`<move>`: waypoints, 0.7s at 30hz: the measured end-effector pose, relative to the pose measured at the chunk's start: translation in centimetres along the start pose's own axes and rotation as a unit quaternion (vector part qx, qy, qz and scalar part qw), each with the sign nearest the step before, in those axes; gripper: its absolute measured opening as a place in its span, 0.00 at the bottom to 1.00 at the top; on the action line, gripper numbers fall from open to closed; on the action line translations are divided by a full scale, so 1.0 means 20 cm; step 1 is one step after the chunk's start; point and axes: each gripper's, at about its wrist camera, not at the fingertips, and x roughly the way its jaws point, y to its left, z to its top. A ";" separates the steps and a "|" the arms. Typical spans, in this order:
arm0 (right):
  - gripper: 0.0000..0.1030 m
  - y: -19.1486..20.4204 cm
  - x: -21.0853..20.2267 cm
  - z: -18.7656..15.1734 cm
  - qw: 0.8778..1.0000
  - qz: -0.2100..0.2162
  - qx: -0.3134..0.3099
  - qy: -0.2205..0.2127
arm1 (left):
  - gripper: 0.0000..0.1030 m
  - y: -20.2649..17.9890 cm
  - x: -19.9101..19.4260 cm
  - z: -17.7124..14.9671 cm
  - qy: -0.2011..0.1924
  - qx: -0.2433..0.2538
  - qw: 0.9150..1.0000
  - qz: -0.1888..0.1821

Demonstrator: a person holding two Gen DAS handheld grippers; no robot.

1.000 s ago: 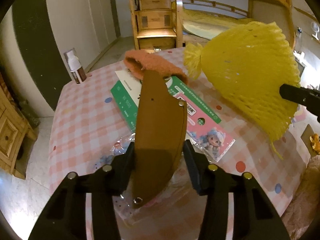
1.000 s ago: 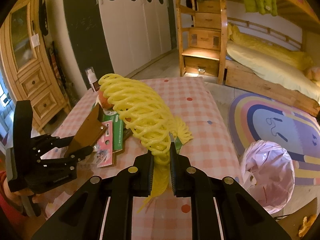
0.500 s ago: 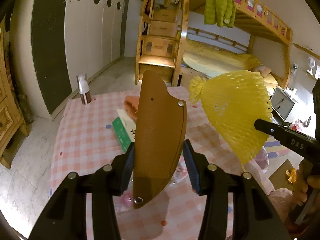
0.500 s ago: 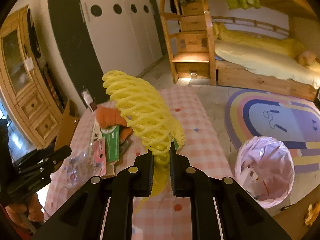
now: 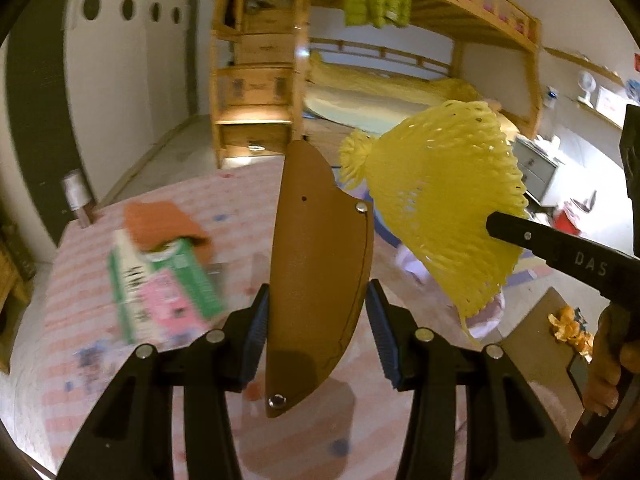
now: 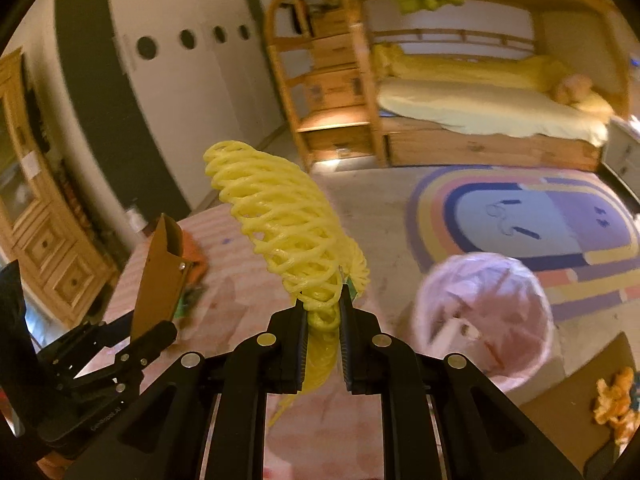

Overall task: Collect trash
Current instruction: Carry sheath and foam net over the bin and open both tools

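My left gripper (image 5: 318,332) is shut on a brown leather sheath (image 5: 320,264) and holds it upright above the checked table (image 5: 80,320). It also shows in the right wrist view (image 6: 160,276). My right gripper (image 6: 323,320) is shut on a yellow foam fruit net (image 6: 280,232), lifted off the table; the net also shows in the left wrist view (image 5: 444,200). A bin with a pink bag (image 6: 484,316) stands on the floor to the right of the table.
On the table lie a green and pink packet (image 5: 160,284), an orange cloth (image 5: 160,220) and a small bottle (image 5: 76,196). Orange peel (image 6: 616,404) lies on a brown board at the right. A bunk bed (image 6: 480,112) and a rug (image 6: 532,224) are behind.
Both grippers have risen and swung right with their loads. The bin with the pink bag has come closer in the right wrist view.
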 end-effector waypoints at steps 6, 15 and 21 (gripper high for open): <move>0.14 -0.35 -0.03 -0.03 0.997 -0.054 0.058 -0.001 | 0.45 -0.29 0.16 0.07 0.010 0.045 0.998 -0.035; 0.14 -0.76 0.05 -0.07 0.986 -0.112 0.125 0.021 | 0.45 -0.72 0.49 0.17 0.037 0.109 0.989 -0.089; 0.14 -0.96 0.19 -0.08 0.978 -0.134 0.152 0.045 | 0.45 -0.88 0.69 0.25 0.055 0.120 0.985 -0.109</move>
